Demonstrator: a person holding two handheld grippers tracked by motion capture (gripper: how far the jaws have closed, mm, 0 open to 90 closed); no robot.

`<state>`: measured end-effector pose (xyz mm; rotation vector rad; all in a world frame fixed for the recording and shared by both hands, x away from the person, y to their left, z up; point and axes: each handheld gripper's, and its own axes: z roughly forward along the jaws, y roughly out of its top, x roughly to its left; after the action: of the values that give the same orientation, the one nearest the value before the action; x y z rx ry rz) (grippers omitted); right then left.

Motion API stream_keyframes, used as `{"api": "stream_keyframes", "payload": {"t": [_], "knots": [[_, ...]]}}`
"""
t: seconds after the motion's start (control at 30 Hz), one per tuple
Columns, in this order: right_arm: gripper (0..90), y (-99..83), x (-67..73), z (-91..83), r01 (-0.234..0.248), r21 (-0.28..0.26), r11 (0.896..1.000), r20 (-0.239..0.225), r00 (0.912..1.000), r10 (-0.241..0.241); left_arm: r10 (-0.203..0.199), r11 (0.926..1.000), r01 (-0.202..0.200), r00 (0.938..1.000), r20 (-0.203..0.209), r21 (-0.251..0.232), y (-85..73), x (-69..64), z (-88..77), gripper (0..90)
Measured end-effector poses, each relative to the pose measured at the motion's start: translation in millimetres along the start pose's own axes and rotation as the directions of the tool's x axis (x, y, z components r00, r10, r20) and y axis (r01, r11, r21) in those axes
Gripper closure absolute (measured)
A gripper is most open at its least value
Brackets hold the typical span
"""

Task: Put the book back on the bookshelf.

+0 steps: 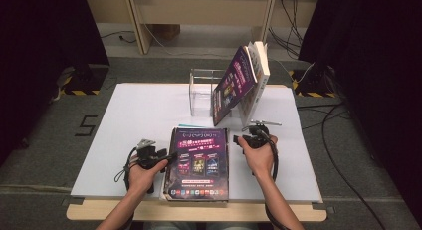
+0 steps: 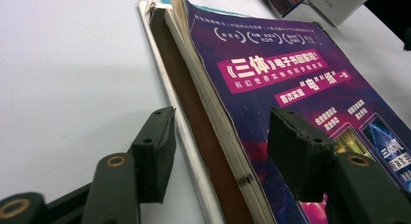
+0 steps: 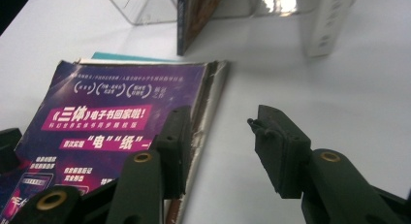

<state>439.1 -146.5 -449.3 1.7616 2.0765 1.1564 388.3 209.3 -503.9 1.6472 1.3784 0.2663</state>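
The purple magazine (image 1: 198,163) lies flat atop a stack at the counter's (image 1: 134,115) near edge, the left tongs (image 1: 171,156) and right tongs (image 1: 239,140) both released, straddling its opposite edges

clear acrylic stand (image 1: 201,93), 2 books (image 1: 246,83) leaning upright against it, white table (image 1: 134,115)

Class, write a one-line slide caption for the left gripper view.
Open left gripper straddles the left edge of a flat purple-covered magazine atop a stack on the white table.
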Motion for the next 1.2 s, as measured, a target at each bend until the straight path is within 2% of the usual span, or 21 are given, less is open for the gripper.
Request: {"api": "stream_keyframes", "payload": {"t": [0.17,0.2,0.33,0.5,0.6,0.77,0.8,0.9,0.93,0.97,1.07,1.2], "knots": [[60.6,-0.9,9.0,9.9,0.006,0.028,1.0,-0.017,0.9999,-0.005,0.022,0.9996,-0.022,0.9998,-0.004,-0.018,1.7,-1.8,-0.8,48.7],[60.6,-0.6,12.6,12.8,0.013,0.034,0.999,-0.022,0.9997,-0.013,0.03,0.9987,-0.031,0.9994,-0.017,-0.041,4.4,-2.1,-1.9,49.6],[60.8,-0.2,18.6,17.5,0.028,0.049,0.998,-0.03,0.9992,-0.026,0.037,0.999,-0.037,0.9993,-0.009,-0.023,6.4,-1.4,0.4,52.6],[61.1,-2.2,20.1,22.8,0.028,0.063,0.998,-0.033,0.9991,-0.026,0.04,0.9992,-0.04,0.9992,-0.004,-0.008,8.6,-2.1,6.0,53.2],[61.3,-4.1,19.9,25.7,0.031,0.074,0.997,-0.033,0.9991,-0.028,0.058,0.9983,-0.058,0.9982,-0.014,-0.009,11.0,-4.4,6.6,53.2],[61.3,-4.2,20.8,27.2,0.03,0.08,0.996,-0.036,0.999,-0.027,0.066,0.9969,-0.067,0.9975,-0.026,-0.041,19.3,-7.4,4.1,52.7],[61.3,-3.8,20.9,27.2,0.029,0.083,0.996,-0.037,0.999,-0.026,0.076,0.9962,-0.077,0.9967,-0.027,-0.04,20.9,-8.6,4.1,52.7],[61.3,-2.2,21.1,28.7,0.03,0.086,0.996,-0.041,0.9988,-0.027,0.072,0.9969,-0.073,0.9972,-0.017,-0.029,22.5,-10.3,6.5,52.3],[61.3,-2.2,21.1,29.3,0.031,0.087,0.996,-0.041,0.9988,-0.027,0.063,0.998,-0.063,0.9979,-0.016,0.004,20.9,-8.6,10.8,51.8],[61.3,-2.2,21.5,29.7,0.028,0.089,0.996,-0.04,0.9989,-0.025,0.054,0.9984,-0.053,0.9985,-0.014,0.017,19.5,-7.0,12.8,50.9],[61.3,-2.2,21.5,29.9,0.029,0.09,0.996,-0.041,0.9988,-0.025,0.044,0.9989,-0.044,0.999,-0.01,0.019,16.9,-5.0,15.1,50.5],[61.3,-2.7,21.2,33.4,0.03,0.099,0.995,-0.042,0.9988,-0.026,0.055,0.9983,-0.055,0.9985,0.002,0.021,16.7,-8.2,17.3,50.7]]}}
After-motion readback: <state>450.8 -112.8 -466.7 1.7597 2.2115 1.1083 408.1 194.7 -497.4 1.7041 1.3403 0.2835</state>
